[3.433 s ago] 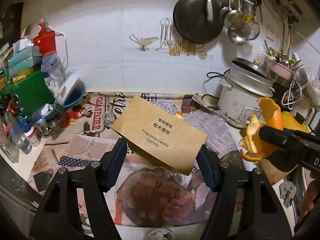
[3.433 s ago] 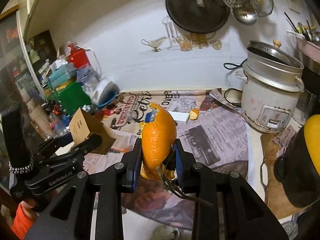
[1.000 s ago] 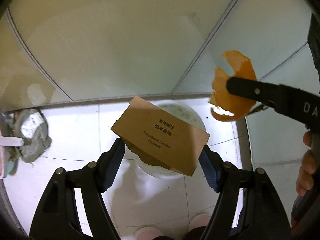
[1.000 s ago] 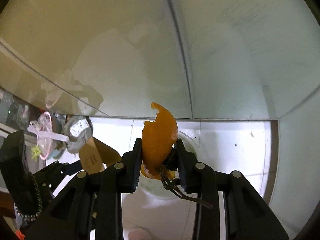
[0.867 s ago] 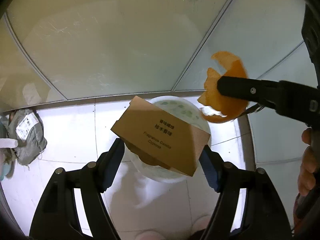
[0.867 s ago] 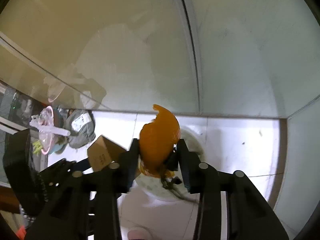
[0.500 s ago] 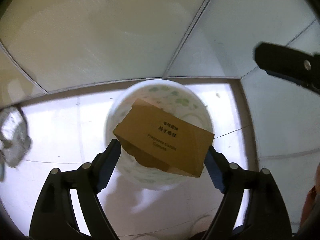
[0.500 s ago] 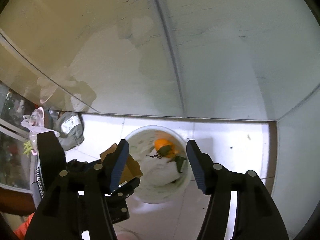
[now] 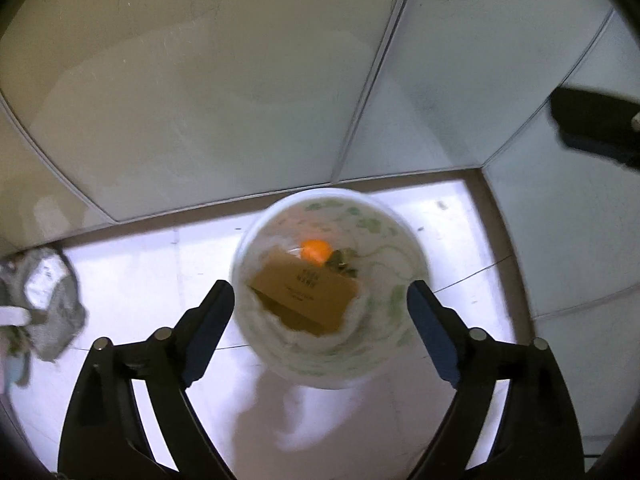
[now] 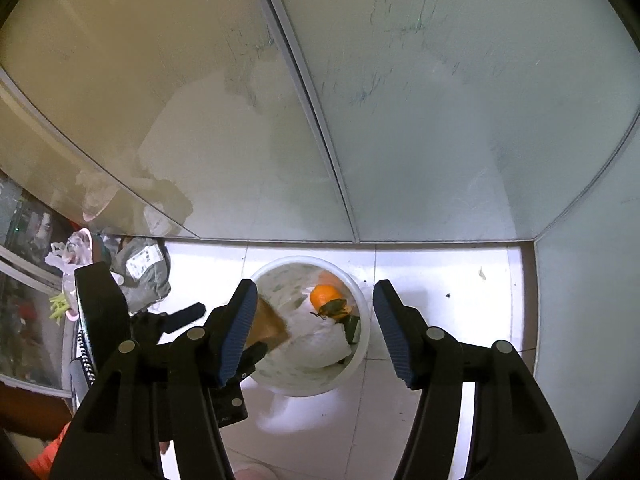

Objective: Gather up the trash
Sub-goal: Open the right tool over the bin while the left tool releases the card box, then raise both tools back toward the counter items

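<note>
Box [image 9: 306,294] dropped into bin [image 9: 256,236], blurred, print unreadable

White tiled floor [image 10: 440,272] bounded by pale frosted panels [image 10: 440,120] joined at a grey strip [image 10: 312,120]; at left on the floor, a crumpled grey bag [image 10: 142,270] with a white label, beside pink plastic [image 10: 82,246].

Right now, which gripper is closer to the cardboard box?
Left. The left gripper hangs open right above the box in the bin; the right gripper is open off to the side.
</note>
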Motion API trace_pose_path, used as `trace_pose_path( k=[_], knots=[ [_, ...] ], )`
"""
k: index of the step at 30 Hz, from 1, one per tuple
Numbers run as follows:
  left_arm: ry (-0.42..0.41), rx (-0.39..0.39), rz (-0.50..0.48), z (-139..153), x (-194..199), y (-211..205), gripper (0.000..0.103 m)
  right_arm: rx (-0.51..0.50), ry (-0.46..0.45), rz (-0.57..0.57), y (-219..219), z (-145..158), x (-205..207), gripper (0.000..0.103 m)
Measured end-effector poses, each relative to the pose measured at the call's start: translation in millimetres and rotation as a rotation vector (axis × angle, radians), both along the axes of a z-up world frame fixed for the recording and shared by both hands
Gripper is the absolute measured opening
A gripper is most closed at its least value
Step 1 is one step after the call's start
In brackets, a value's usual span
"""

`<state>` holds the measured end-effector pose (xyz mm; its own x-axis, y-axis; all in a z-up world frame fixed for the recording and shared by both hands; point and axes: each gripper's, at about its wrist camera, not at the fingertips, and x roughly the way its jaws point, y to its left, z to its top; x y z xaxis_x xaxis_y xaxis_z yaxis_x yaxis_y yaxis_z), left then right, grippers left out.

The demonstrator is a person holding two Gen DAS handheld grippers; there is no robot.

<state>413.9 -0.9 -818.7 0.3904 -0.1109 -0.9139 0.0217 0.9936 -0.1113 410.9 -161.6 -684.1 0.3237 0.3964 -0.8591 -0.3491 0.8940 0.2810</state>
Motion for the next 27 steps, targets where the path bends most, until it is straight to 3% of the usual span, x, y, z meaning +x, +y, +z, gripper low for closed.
trace_pose_path(
  k=[2,6,10,14,18,24,27],
  knots=[
    [0.048,0.046,0.003,-8.6,4.3,-0.6,0.091,0.005,-0.005,0.002,-0.7,2.9,-2.3,0.057],
    [0.029,0.029,0.026,-3.4,0.9,3.5,0.091,-0.002,-0.022,0.004,-0.9,7.9,-6.6,0.057],
    [0.012,0.032,0.067,31.0,-9.2,5.4,0.090,-0.014,0.009,-0.003,-1.5,21.9,-9.9,0.057],
    [0.021,0.041,0.100,86.8,-19.2,6.4,0.090,-0.028,0.059,-0.009,-5.1,60.4,-15.3,0.057],
    [0.001,0.045,0.123,177.7,-35.0,10.1,0.090,-0.056,0.076,-0.013,-9.2,124.1,-22.4,0.057],
    [-0.062,0.053,0.154,338.1,-45.6,18.9,0.090,-0.094,0.018,-0.011,-17.5,258.4,-30.9,0.057],
    [-0.137,0.065,0.170,423.6,-49.1,23.9,0.090,-0.116,-0.047,-0.028,-21.2,331.4,-37.1,0.057]
  ],
)
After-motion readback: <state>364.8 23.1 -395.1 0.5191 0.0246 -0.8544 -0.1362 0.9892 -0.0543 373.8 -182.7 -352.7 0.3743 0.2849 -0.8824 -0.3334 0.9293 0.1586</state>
